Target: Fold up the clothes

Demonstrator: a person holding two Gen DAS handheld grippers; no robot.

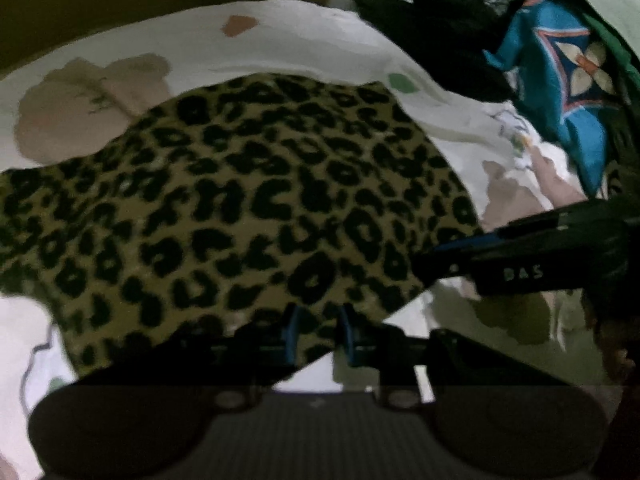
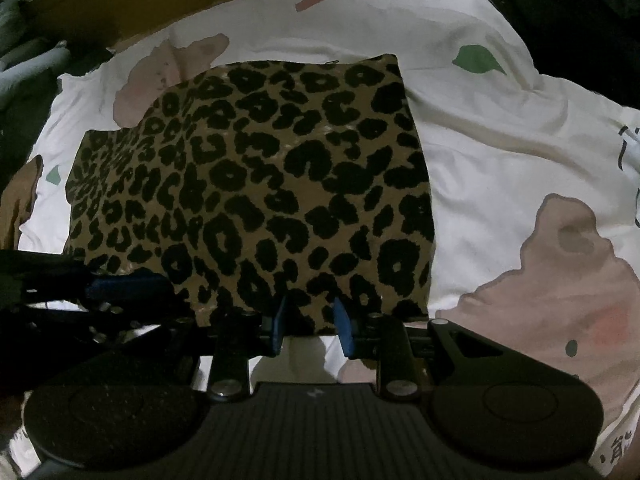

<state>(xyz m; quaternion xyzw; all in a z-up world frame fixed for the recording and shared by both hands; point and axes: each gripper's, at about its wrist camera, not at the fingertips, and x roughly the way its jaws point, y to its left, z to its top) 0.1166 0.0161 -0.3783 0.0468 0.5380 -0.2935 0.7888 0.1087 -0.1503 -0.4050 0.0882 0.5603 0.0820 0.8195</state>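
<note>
**Both tongs at the near hem of the leopard cloth**

My left tongs [image 1: 318, 334] stand narrowly parted with the near edge of the leopard-print garment [image 1: 240, 200] between their blue fingers; I cannot tell whether the pads press on it. My right tongs [image 2: 310, 320] are much the same: a small gap, the hem of the same garment [image 2: 256, 184] running into it, grip unclear.

From my right wrist view my left tongs come in along the lower left, at the garment's near left corner. From my left wrist view my right tongs reach in from the right, at its near right edge. So both hands sit on the same near hem, side by side, neither clearly closer.

The garment lies flat on a white bedsheet [image 2: 500, 152] with pink and green blotches, stretching away from me. Its far edge looks straight and its right side squared, so I judge it partly folded. A heap of other clothes [image 1: 560, 80] waits well off to the right.
</note>
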